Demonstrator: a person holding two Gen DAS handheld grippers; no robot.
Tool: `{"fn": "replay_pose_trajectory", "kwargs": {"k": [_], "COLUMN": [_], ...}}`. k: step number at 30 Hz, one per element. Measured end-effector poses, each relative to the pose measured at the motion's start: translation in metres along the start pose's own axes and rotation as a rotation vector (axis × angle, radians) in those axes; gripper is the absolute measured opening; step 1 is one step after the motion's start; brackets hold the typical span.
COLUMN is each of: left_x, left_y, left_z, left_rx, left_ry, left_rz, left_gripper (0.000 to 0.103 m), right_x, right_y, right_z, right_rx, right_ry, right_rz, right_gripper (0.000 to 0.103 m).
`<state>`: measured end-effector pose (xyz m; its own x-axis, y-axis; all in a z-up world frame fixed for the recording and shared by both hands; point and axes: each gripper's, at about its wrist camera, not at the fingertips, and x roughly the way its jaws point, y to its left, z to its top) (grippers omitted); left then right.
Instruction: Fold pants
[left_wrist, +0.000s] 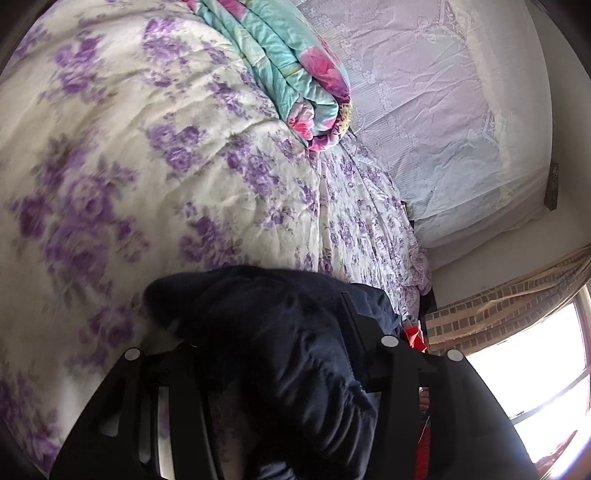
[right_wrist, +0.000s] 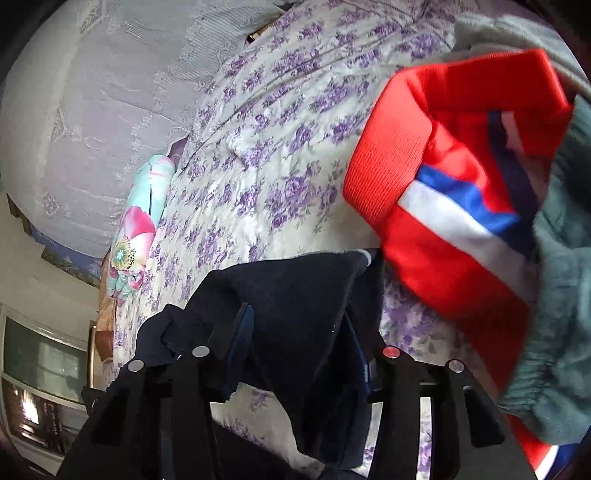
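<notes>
The dark navy pants hang bunched between the fingers of my left gripper, which is shut on the cloth above the floral bed. In the right wrist view the same navy pants are pinched in my right gripper, also shut on the fabric, lifted a little above the purple-flowered sheet. The cloth hides most of both grippers' fingertips.
A rolled turquoise and pink quilt lies on the bed near the lace-covered headboard. A red garment with blue and white stripes and a grey-green garment lie at the right. A window and a curtain are beside the bed.
</notes>
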<state>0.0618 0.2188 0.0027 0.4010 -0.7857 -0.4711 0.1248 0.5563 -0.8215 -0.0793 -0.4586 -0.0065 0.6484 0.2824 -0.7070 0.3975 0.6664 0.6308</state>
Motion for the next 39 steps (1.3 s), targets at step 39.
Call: {"fn": "replay_pose_trajectory", "kwargs": {"k": [39], "left_x": [0.073], "left_y": [-0.066], "left_z": [0.104], "left_rx": [0.391], "left_ry": [-0.061], "left_rz": [0.138], "left_gripper": [0.014], "right_x": [0.019], "right_y": [0.038], "right_z": [0.134], "right_rx": [-0.375], "right_ry": [-0.441], "right_rz": [-0.444], "right_gripper": [0.003]}}
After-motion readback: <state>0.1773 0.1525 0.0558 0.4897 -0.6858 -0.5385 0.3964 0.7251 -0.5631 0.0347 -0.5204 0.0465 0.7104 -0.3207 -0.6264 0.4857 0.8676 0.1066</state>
